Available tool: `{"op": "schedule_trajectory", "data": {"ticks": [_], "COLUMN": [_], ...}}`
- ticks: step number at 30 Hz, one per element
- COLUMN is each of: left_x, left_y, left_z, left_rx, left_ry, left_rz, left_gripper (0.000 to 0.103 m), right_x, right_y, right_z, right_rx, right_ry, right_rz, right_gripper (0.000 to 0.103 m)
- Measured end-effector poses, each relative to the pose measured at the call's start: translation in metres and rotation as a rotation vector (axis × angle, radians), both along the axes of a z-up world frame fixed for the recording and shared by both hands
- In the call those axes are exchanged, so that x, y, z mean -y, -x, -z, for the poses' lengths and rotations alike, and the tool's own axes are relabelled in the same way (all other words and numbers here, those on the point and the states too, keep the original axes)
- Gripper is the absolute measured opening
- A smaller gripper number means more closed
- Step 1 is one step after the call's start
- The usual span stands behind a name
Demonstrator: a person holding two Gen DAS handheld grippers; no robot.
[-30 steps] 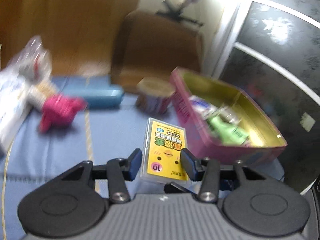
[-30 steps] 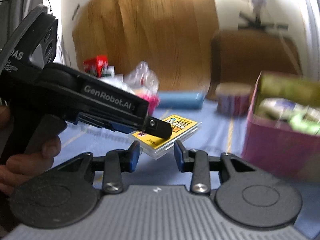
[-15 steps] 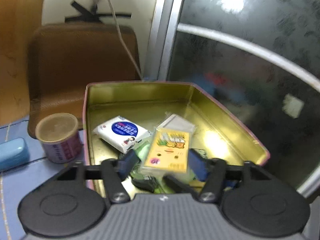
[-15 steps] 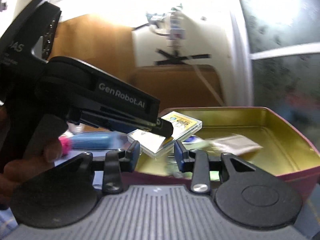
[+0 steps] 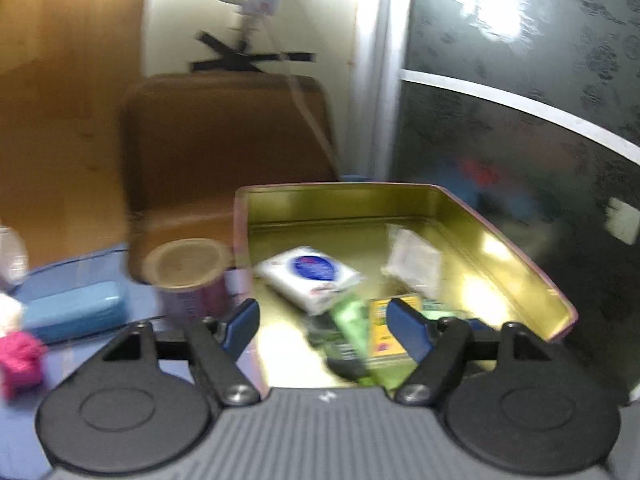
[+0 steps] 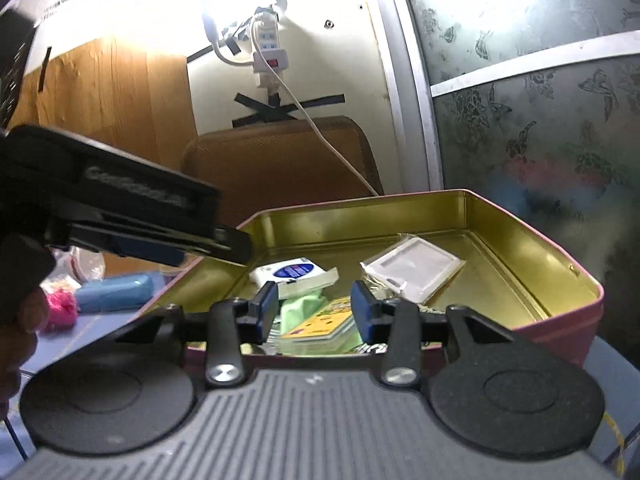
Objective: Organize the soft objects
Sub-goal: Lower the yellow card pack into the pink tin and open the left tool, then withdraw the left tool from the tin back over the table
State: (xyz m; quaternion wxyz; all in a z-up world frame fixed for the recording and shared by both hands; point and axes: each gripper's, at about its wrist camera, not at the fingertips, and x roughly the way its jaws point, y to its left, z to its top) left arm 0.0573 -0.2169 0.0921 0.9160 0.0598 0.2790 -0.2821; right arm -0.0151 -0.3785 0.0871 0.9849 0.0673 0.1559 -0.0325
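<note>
A pink tin [image 5: 516,256] with a gold inside holds a white tissue pack [image 5: 312,276], a green pack [image 5: 352,328], a clear packet [image 5: 412,260] and the yellow tissue pack [image 5: 394,332]. My left gripper [image 5: 322,316] hangs over the tin's near left corner. Its jaws are opening, and the yellow pack lies loose on the tin's floor beyond them. My right gripper [image 6: 314,304] stands part open at the tin's near rim [image 6: 560,328] with nothing between its fingers. Below it lies the yellow pack [image 6: 320,326]. The left gripper [image 6: 228,246] shows at the left of that view.
A round can [image 5: 188,276] stands left of the tin on the blue cloth. Further left lie a blue case [image 5: 72,312] and a pink soft thing [image 5: 20,360]. A brown chair back [image 5: 224,144] stands behind. A dark glass door [image 5: 520,120] stands close on the right.
The left gripper carried the yellow pack from over the blue cloth to the tin and opened. The pack now lies inside. The right gripper swung round to face the tin.
</note>
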Motion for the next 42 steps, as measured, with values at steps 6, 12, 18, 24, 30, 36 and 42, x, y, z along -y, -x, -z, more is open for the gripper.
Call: {"op": "schedule_trajectory", "data": {"ticks": [6,12,18,24,30,36,42], "left_x": [-0.041,-0.085,-0.132,-0.17,-0.213,-0.267,-0.296], "left_y": [0.013,0.019,0.016,0.014,0.008,-0.001,-0.003], "left_z": [0.008,0.025,0.042,0.053,0.066,0.081,0.086], "left_rx": [0.053,0.028,-0.013,-0.01,-0.02,-0.042,-0.08], "left_ry": [-0.118,-0.159,-0.167,-0.167,-0.16,-0.12,0.017], "left_rz": [-0.16,-0.266,-0.369,-0.449,-0.531,-0.674,-0.707], "left_gripper": [0.078,0.081,0.081,0.096,0.096,0.096,0.095], "right_x": [-0.007,-0.026,-0.064,-0.096,-0.118,-0.147,-0.184], "right_y": [0.015,0.016,0.016,0.014,0.008,-0.01,-0.06], "right_z": [-0.012,-0.013,-0.007,-0.001,0.003,0.007,0.007], "right_rx": [0.034,-0.009,-0.061,-0.112,-0.154,-0.192,-0.2], "right_ry": [-0.065,-0.158,-0.125,-0.085,-0.052,-0.004,0.014], "right_rz": [0.001,-0.059,-0.153,-0.212,-0.268,-0.363,-0.46], "right_gripper": [0.044,0.044,0.044,0.045,0.045,0.048,0.052]}}
